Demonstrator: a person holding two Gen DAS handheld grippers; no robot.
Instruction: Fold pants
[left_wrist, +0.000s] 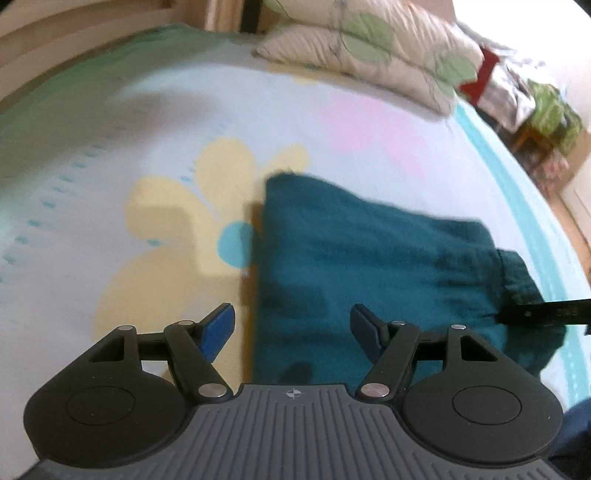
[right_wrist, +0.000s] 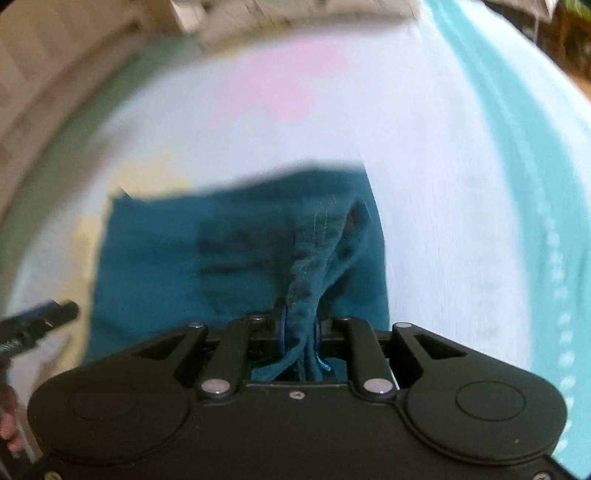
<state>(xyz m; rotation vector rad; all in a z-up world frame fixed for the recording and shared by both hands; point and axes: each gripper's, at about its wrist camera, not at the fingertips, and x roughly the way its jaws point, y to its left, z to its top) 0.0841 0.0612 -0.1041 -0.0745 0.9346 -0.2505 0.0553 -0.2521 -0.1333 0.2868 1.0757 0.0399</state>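
Observation:
Dark teal pants (left_wrist: 369, 258) lie folded on the bed sheet (left_wrist: 110, 184), with the gathered waistband toward the right. My left gripper (left_wrist: 291, 325) hovers open over the pants' near left edge, nothing between its blue pads (left_wrist: 218, 332). In the right wrist view the pants (right_wrist: 221, 251) bunch up into my right gripper (right_wrist: 299, 328), which is shut on a pinched ridge of the waistband cloth. The right gripper's black tip (left_wrist: 543, 314) shows at the pants' right end in the left wrist view. The left gripper's tip (right_wrist: 44, 321) shows at the left edge of the right wrist view.
The sheet is pale blue with yellow (left_wrist: 177, 229) and pink flower prints and a turquoise border (left_wrist: 517, 184). Pillows (left_wrist: 369, 48) lie at the head of the bed. A wooden stool with clutter (left_wrist: 535, 122) stands beyond the right edge. A wooden bed frame (right_wrist: 55, 74) runs along the left.

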